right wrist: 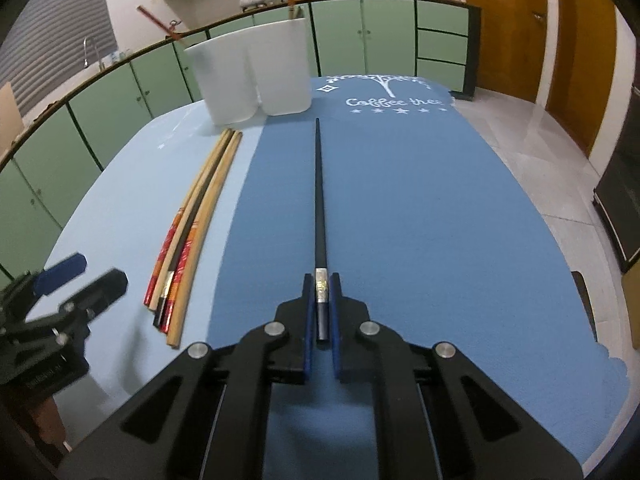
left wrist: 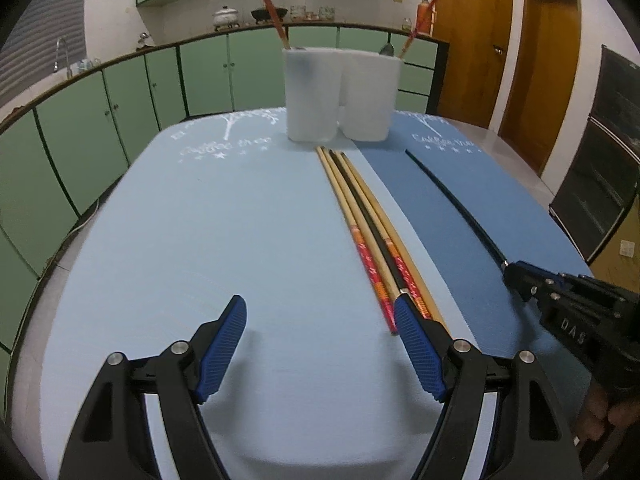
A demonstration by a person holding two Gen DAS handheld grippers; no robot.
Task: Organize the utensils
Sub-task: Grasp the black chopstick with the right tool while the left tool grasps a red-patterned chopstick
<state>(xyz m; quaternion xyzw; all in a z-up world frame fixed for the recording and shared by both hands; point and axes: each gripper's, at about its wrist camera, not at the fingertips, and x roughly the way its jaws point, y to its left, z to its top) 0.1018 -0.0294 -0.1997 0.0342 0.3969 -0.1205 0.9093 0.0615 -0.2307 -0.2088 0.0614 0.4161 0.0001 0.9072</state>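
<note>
slim black chopstick with silver band (right wrist: 320, 200) | tan wooden chopsticks with red-orange patterned ends (left wrist: 372, 236) | white two-part plastic holder (left wrist: 340, 94) | pale blue mat (left wrist: 200, 220) | darker blue mat, white lettering (right wrist: 420, 200)

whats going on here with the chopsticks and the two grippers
A person is sorting chopsticks on a table with a handheld gripper in each hand. The right gripper is shut on the thick end of a black chopstick that lies along the dark blue mat. The left gripper is open, next to a bundle of loose chopsticks on the light blue mat. Behind stands a white holder with a few utensils already in it.
</note>
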